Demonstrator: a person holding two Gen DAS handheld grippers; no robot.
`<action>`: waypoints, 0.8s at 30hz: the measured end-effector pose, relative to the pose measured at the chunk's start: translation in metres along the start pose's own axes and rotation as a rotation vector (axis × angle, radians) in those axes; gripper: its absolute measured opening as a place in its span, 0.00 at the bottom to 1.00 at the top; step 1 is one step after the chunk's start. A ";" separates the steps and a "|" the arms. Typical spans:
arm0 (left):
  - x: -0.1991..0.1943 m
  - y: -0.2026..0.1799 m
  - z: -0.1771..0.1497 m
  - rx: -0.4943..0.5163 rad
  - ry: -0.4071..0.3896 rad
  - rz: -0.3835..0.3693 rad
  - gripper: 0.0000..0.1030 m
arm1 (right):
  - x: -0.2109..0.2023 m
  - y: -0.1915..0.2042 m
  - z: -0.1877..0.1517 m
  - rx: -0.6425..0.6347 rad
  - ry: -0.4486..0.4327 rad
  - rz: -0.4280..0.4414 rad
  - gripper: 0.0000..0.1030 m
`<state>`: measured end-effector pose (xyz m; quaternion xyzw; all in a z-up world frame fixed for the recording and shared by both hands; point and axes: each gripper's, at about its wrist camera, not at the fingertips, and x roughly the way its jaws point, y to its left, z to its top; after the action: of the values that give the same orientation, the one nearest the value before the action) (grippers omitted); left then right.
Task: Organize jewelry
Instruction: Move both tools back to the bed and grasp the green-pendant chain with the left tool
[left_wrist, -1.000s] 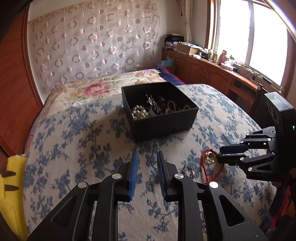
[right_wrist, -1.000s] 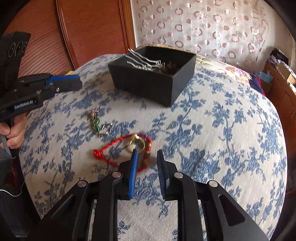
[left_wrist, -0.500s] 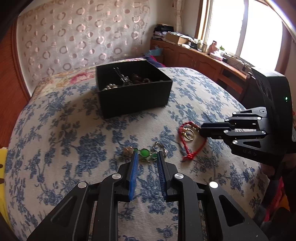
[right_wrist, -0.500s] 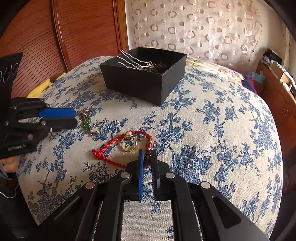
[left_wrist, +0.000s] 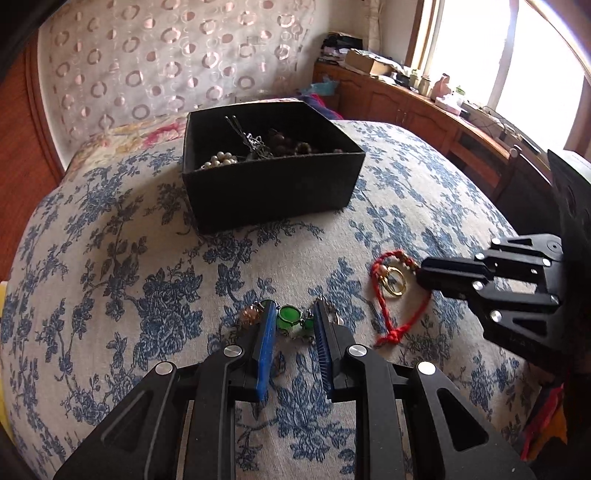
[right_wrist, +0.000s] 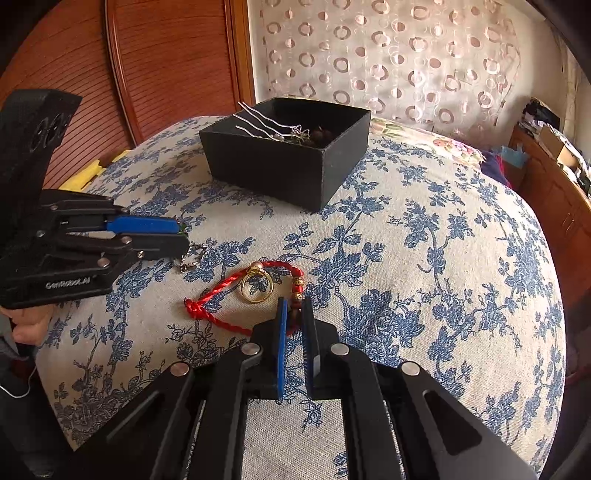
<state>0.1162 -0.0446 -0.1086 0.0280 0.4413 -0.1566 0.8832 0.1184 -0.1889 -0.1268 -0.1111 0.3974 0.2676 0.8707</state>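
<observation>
Open black cardboard jewellery box (left_wrist: 273, 173): landmark, on blue-floral bedspread (left_wrist: 110, 266). Before it: green-stone chain bracelet (left_wrist: 290, 317) between parted left gripper (left_wrist: 293, 325) fingers; red braided cord bracelet (right_wrist: 229, 291) pinched by right gripper (right_wrist: 293, 314).

The green-bead bracelet (left_wrist: 291, 320) lies flat on the near part of the floral bedspread, with round green stones, a peach bead at its left end and metal links at its right. To its right lies the red cord bracelet (right_wrist: 236, 295), a twisted loop knotted at one end, strung with gold and dark-red beads and carrying a gold ring (right_wrist: 257, 287). Farther back stands the open black box (left_wrist: 273, 192), holding a pearl strand (left_wrist: 219, 160), dark brown beads and silver hairpins (right_wrist: 266, 123).
</observation>
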 end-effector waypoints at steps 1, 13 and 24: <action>0.001 -0.001 0.002 0.002 0.002 0.008 0.20 | 0.000 0.000 0.000 0.000 0.000 0.000 0.09; 0.012 -0.013 0.009 0.050 -0.010 0.077 0.18 | 0.000 0.001 -0.001 0.000 -0.001 -0.001 0.09; 0.003 0.000 0.002 0.008 -0.029 0.073 0.06 | 0.000 0.001 -0.001 0.000 -0.001 -0.001 0.09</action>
<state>0.1195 -0.0457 -0.1094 0.0454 0.4264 -0.1265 0.8945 0.1174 -0.1889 -0.1278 -0.1114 0.3969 0.2672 0.8710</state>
